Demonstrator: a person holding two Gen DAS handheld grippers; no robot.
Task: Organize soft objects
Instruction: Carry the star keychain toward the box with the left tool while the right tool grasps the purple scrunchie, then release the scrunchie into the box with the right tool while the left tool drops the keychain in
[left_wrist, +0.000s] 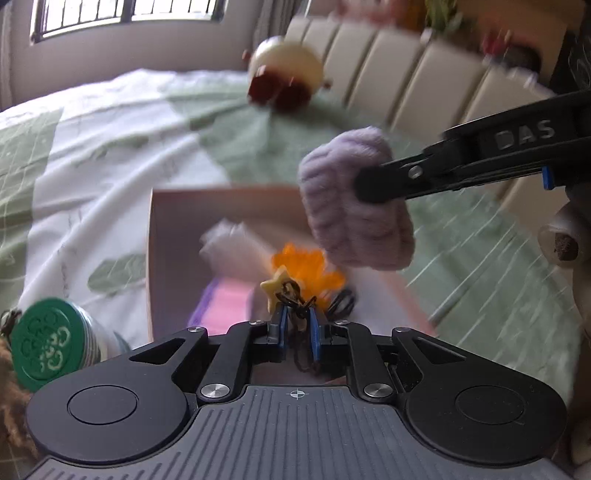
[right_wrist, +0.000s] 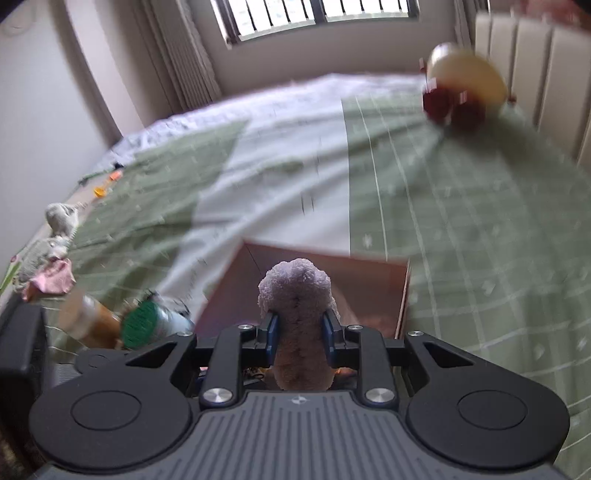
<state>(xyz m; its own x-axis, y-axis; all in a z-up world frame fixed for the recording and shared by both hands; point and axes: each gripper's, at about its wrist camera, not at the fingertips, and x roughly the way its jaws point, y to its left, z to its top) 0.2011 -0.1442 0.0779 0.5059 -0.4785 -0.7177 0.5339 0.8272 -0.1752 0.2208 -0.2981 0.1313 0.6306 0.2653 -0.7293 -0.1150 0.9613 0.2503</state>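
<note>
Below both hand-held grippers, the open brown cardboard box sits on the green-and-white bed quilt. The right hand-held gripper pinches a fluffy lilac knitted band above it; the left hand-held gripper, nearly closed, clamps an orange plush charm's black cord, which might slip and miss.

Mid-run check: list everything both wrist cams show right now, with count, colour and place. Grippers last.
fuzzy band: one, lilac, in the right gripper, above the box
keychain: one, yellow star and orange charm on dark rings, in the left gripper, over the box
box: one, pinkish-brown, open, on the bed; holds pale and pink items, too blurred to name
round plush: one, cream and dark red, by the headboard
jar: one, green lid, lying left of the box
bottle: one, amber, beside the jar
bedspread: one, green and white
cloth pile: grey and pink, at the bed's left edge
left gripper: black, shut on the keychain
right gripper: black, shut on the band
</note>
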